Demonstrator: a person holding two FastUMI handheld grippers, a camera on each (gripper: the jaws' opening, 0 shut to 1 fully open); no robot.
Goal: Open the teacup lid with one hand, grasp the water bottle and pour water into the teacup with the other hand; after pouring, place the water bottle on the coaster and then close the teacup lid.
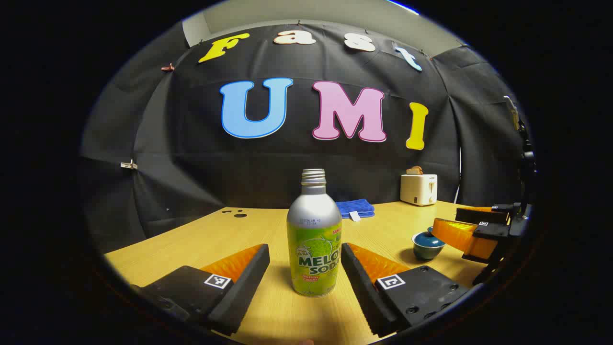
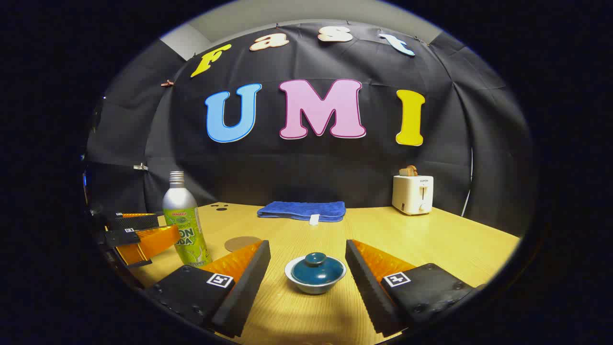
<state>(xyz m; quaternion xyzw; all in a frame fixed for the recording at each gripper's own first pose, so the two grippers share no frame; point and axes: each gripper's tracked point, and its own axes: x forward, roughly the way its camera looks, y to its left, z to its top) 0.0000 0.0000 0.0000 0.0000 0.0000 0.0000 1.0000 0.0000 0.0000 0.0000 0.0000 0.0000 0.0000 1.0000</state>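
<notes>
A silver bottle with a green label (image 1: 313, 239) stands upright and uncapped on the wooden table, between the fingers of my open left gripper (image 1: 305, 258), which do not touch it. The small teacup with its dark teal lid (image 2: 315, 272) sits on the table between the fingers of my open right gripper (image 2: 307, 261), lid on. In the left gripper view the teacup (image 1: 427, 245) is at the right, with the right gripper (image 1: 471, 232) beside it. The right gripper view shows the bottle (image 2: 184, 223) and the left gripper (image 2: 139, 235) at the left. A round brown coaster (image 2: 242, 243) lies just right of the bottle.
A folded blue cloth (image 2: 302, 211) lies at the back of the table (image 2: 431, 239). A white toaster with bread in it (image 2: 412, 192) stands at the back right. The black booth wall closes off the table's far side.
</notes>
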